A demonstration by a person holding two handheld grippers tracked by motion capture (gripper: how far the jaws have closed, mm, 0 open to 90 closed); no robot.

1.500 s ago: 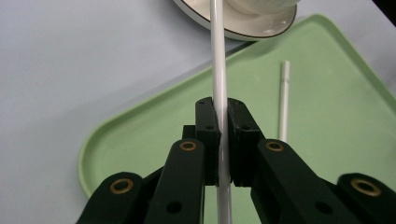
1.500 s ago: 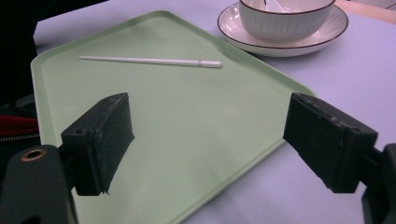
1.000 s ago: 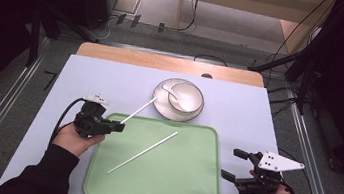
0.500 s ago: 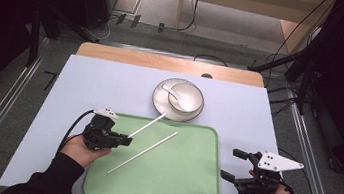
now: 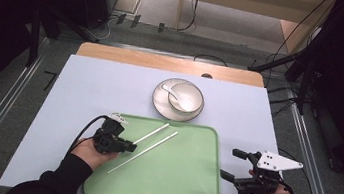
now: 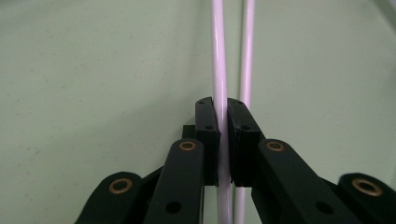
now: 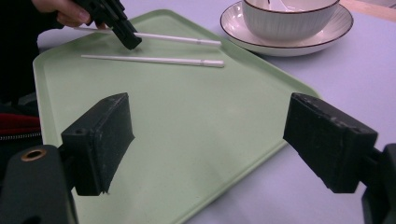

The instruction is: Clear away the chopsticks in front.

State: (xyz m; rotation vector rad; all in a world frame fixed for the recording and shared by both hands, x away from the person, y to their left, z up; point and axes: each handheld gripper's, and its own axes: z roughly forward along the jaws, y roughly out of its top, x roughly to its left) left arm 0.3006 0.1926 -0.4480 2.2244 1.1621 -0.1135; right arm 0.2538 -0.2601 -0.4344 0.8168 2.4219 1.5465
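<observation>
The left gripper [image 5: 129,146] pinches a slim, glossy white chopstick [image 6: 218,70] between its matte black jaws, low over the smooth green tray [image 5: 184,179]. A second chopstick [image 5: 146,145] lies just beside it on the tray. At the near right, the right gripper [image 5: 232,164] hangs with jaws spread. A ribbed white bowl [image 5: 186,97] sits on a saucer farther off.

Glossy white chopstick [image 6: 218,70], smooth plastic by its sheen, pinched between the matt black rubbery pads of the left gripper [image 6: 222,126]. Its twin chopstick [image 5: 143,152] lies on the pale green tray [image 5: 189,180], a satin, smooth plastic. Upper centre, the bowl [image 5: 186,98] and saucer [image 5: 164,107] gleam like glazed ceramic. The counter [image 5: 95,87] carries a matt lavender sheet, bare wood along its far edge.
</observation>
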